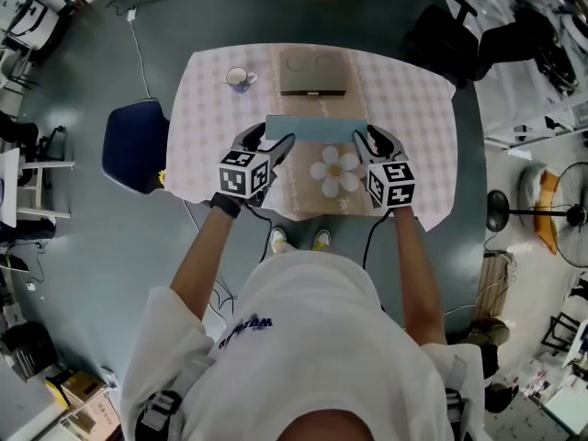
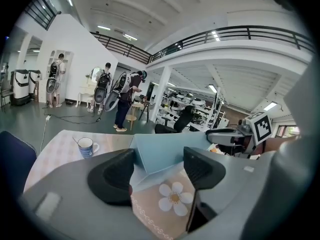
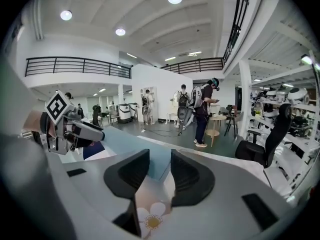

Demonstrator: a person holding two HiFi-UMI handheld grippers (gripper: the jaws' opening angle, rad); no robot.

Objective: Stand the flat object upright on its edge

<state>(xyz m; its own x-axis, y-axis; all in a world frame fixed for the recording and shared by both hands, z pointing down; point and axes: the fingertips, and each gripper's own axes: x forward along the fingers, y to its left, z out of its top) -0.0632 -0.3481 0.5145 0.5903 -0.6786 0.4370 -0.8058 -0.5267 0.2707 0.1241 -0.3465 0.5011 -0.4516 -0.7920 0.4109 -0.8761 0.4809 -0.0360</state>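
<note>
The light blue panel point(image 1: 317, 127) runs crosswise, its ends clamped by the left hand-held gripper point(image 1: 269, 141) and right hand-held gripper point(image 1: 371, 141).

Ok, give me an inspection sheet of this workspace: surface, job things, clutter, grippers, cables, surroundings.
Surface: table under a checked cloth; flower mat at its near edge.
Job's things: light blue panel spans between both grippers and appears tipped up.
Clutter: mug and brown flat box on the far side.
Grippers: left gripper fingers apart around the panel's end, contact unclear; right gripper fingers closed on the other end.
Cables: floor cable beyond the table.
Surroundings: blue chair, fan, people standing far off.
</note>
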